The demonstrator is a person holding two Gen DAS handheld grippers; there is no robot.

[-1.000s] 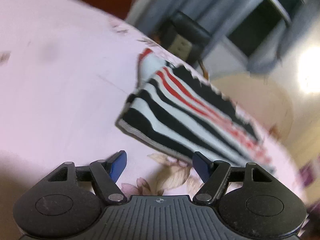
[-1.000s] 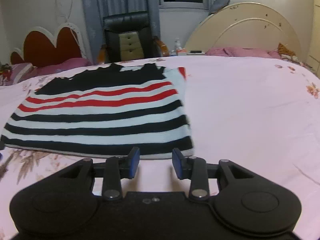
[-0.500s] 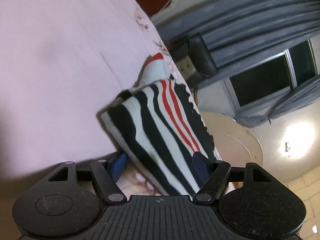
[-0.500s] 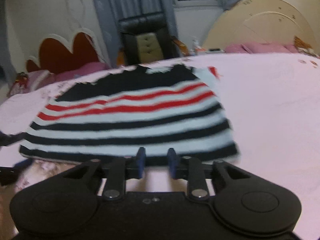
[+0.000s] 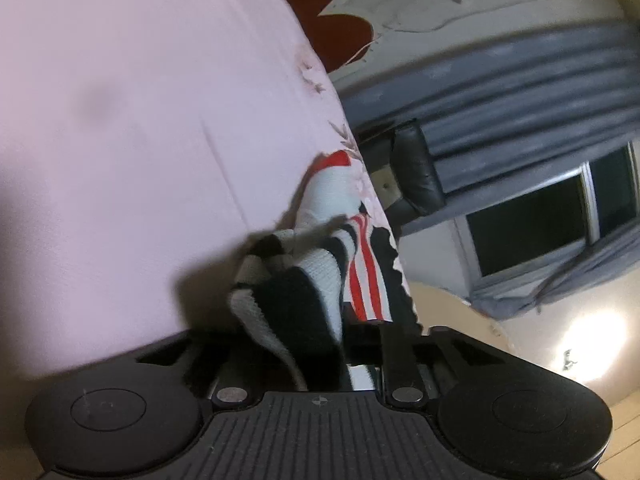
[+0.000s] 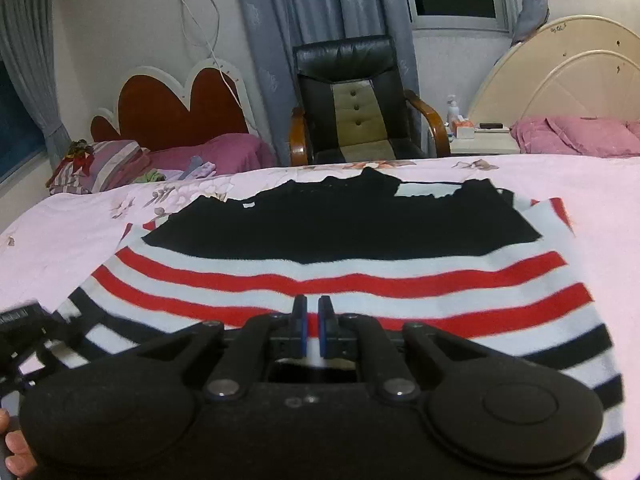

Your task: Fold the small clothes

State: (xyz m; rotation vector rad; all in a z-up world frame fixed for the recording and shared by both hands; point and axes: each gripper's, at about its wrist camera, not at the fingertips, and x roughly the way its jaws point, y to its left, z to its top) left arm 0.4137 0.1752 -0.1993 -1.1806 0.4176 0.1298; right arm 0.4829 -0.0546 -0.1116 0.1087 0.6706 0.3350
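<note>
Striped knit top pinched at both ends of its hem on the pink bed

The black, white and red striped knitted top [image 6: 340, 276] lies mid-frame on the pink floral bedsheet [image 6: 592, 192], stripes running left to right, neckline away; the left gripper [image 5: 308, 344] has just closed its jaws on a bunched corner, and the right gripper [image 6: 312, 324] has just closed its jaws narrowly on the hem

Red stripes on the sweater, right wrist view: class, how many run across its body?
2 on the striped sweater: one just below the black panel, one nearer the right gripper, whose body hides part of it. Others may be hidden.
</note>
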